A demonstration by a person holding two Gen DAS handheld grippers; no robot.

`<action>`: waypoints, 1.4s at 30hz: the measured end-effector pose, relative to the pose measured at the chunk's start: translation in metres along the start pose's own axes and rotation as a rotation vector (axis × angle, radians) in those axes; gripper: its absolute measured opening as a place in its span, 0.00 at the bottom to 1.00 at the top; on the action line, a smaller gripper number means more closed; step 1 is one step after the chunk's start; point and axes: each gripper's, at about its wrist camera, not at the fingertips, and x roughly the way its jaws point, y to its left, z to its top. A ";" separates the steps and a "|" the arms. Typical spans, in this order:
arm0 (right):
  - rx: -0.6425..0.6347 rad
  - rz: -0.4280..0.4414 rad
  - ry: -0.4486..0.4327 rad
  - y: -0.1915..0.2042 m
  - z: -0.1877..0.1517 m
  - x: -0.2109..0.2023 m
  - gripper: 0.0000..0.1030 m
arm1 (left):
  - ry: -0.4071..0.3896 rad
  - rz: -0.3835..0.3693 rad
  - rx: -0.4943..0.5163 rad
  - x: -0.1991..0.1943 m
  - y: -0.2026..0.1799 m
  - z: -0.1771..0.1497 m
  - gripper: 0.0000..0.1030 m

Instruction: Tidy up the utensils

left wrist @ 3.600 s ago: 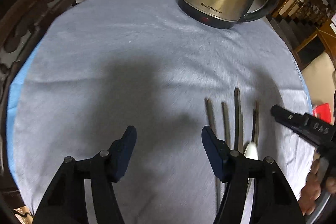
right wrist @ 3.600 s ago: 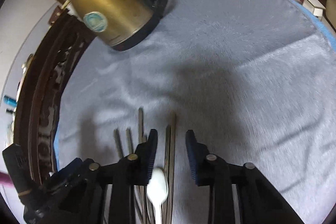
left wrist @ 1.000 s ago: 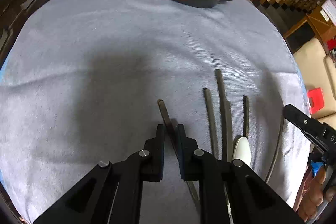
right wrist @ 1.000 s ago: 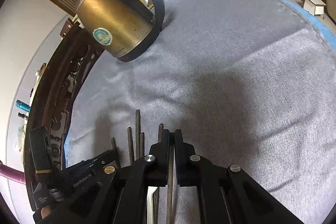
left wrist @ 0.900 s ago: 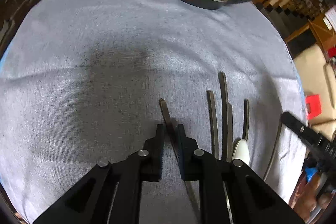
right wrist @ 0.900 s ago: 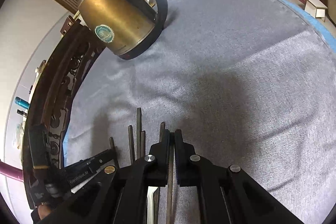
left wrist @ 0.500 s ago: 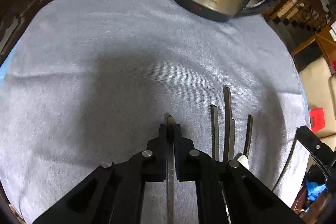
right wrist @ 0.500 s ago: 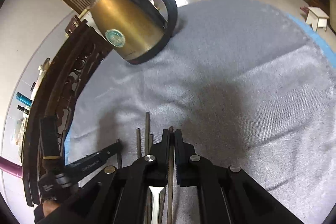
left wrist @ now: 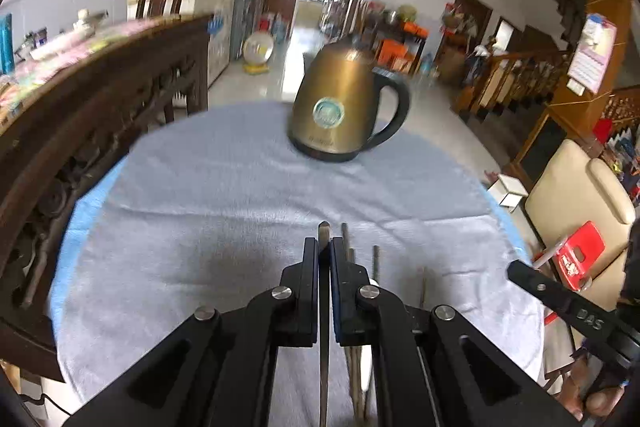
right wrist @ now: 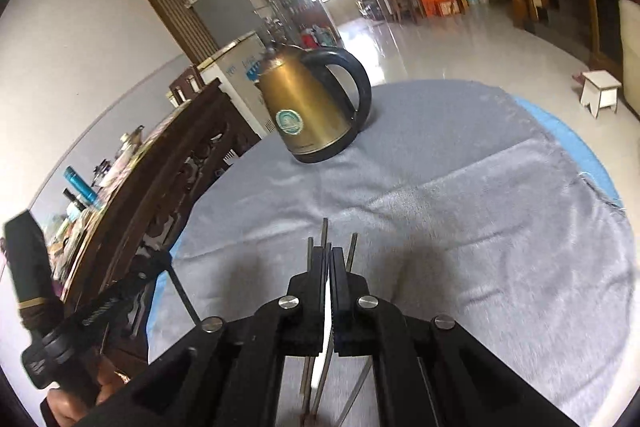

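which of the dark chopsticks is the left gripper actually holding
The chopstick clamped between the left gripper pads; its tip pokes out past them. The others lie unheld on the cloth.

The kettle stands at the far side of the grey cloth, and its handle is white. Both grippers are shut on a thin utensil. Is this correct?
Not quite: the kettle's handle is black, as the left wrist view shows. The rest holds: it stands at the far side of the grey cloth, and the left gripper and right gripper are each shut on a thin utensil.
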 end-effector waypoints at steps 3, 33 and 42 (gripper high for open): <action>0.018 0.018 0.000 -0.002 -0.009 -0.016 0.02 | -0.040 -0.012 0.000 -0.024 -0.002 -0.009 0.05; -0.044 -0.417 0.294 -0.043 -0.008 0.147 0.06 | -0.191 -0.058 0.024 -0.089 0.010 -0.026 0.05; -0.101 -0.196 -0.134 -0.006 -0.014 -0.019 0.06 | -0.320 -0.063 0.022 -0.147 0.000 -0.040 0.05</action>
